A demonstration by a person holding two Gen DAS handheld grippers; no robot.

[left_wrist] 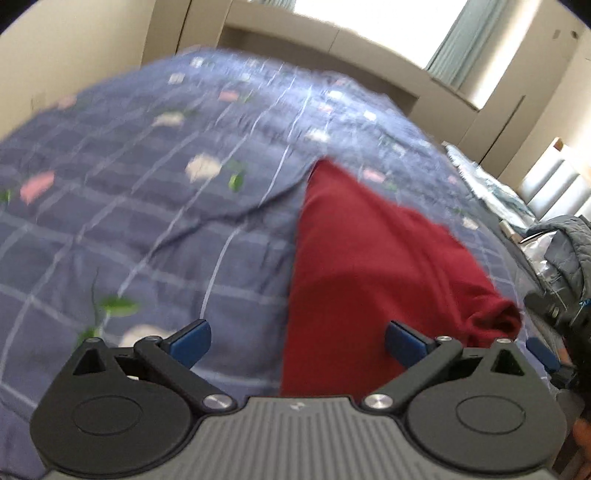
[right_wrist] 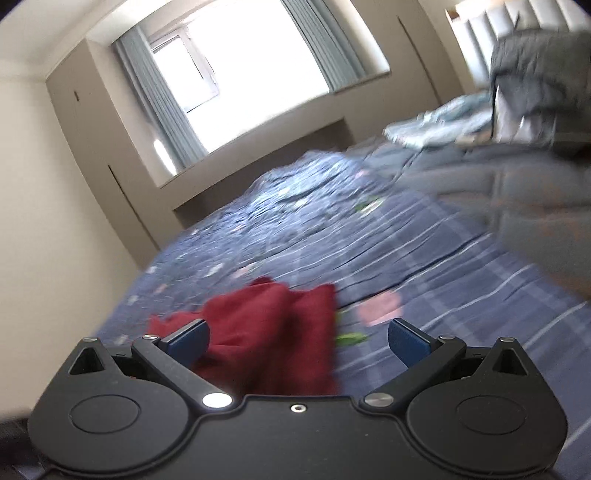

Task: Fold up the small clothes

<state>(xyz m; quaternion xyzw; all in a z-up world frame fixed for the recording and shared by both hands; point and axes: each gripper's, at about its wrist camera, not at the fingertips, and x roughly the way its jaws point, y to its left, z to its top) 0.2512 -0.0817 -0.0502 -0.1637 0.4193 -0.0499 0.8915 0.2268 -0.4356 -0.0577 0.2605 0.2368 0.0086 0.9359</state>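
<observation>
Over blue checked floral bedspread [left_wrist: 147,229], L gripper [left_wrist: 297,341] tilted down, jaws wide, nothing between pads. Dark red cloth garment [left_wrist: 369,258] lying rumpled on bedspread, under its R finger. R gripper [right_wrist: 299,341] angled lower, jaws wide too, empty, above garment's near edge.

This is a bedroom in a home. A wide bed is spread with a blue checked quilt printed with pink and white flowers [left_wrist: 147,206] (creased, not smoothed flat). Behind it a bright window [right_wrist: 255,70] is hung with pale blue-grey curtains [right_wrist: 162,107] and set among plain beige built-in cupboards [right_wrist: 92,155]. A grey padded headboard [right_wrist: 491,33] and a rumpled grey quilted garment [right_wrist: 535,88] lie at one end.
</observation>
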